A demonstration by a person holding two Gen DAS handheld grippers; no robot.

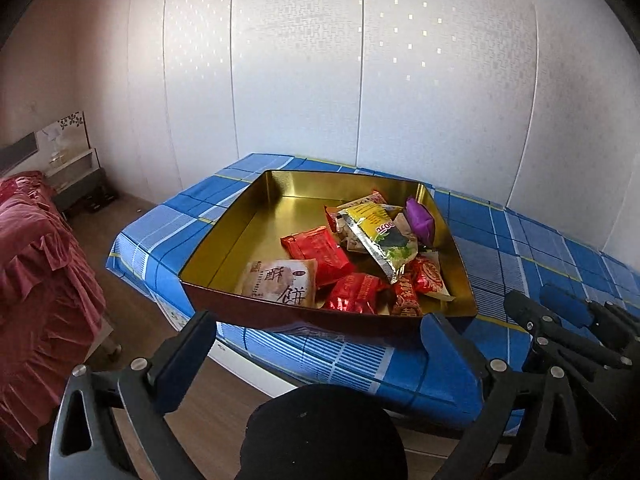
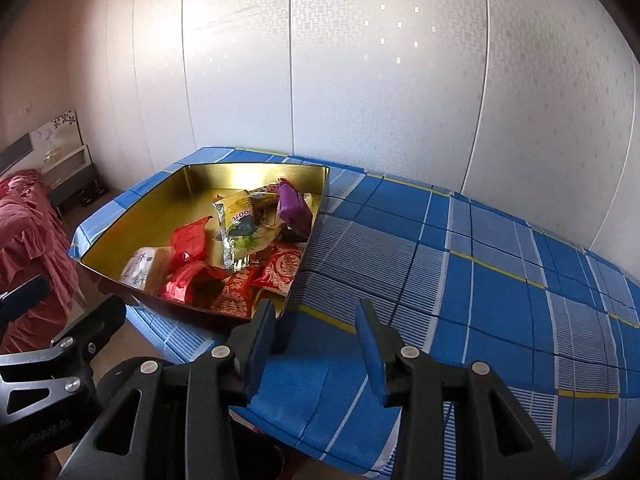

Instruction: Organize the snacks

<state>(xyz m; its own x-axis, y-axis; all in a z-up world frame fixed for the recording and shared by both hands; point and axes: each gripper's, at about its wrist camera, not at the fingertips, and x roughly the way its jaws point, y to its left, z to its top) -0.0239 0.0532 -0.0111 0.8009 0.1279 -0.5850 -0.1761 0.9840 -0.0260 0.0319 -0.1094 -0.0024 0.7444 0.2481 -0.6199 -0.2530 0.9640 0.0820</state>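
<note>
A gold-lined tin (image 1: pixel 240 216) (image 2: pixel 132 216) sits on the left end of a table under a blue plaid cloth (image 2: pixel 460 280). Piled in its right half are several snack packets: a beige pastry packet (image 1: pixel 280 280), red packets (image 1: pixel 320 250), a yellow-green packet (image 1: pixel 380 236) and a purple one (image 1: pixel 420 218). My left gripper (image 1: pixel 320 332) hangs just in front of the tin's near wall, jaws wide open and holding nothing. My right gripper (image 2: pixel 314 316) is over the cloth beside the tin's near right corner, its jaws partly apart with nothing between them.
A bed with a red ruffled cover (image 1: pixel 44 264) stands to the left across a strip of wooden floor (image 1: pixel 132 240). A nightstand (image 1: pixel 80 184) sits in the far corner. White wall panels (image 1: pixel 300 80) rise right behind the table. A dark round object (image 1: pixel 320 432) lies below the table's near edge.
</note>
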